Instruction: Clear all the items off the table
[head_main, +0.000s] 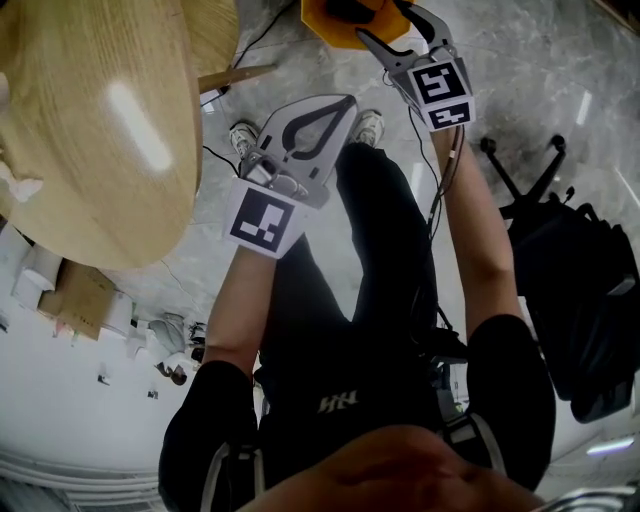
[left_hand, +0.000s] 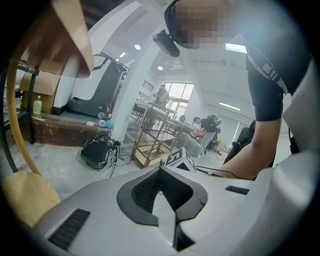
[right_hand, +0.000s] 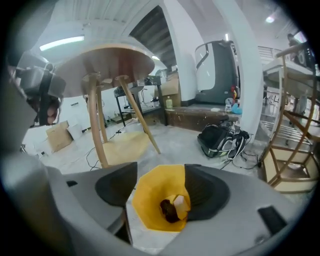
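Observation:
A round wooden table fills the upper left of the head view, and a small pale thing lies at its left edge. On the floor stands a yellow bin with a dark lump and a pale scrap inside. My right gripper hangs over the bin's mouth, its jaws open and empty. Over the person's lap, away from the table, my left gripper has its tips together and holds nothing.
A black backpack lies on the floor at the right, beside a chair base. Cardboard boxes sit below the table. Cables run over the floor. A wooden shelf frame stands far right.

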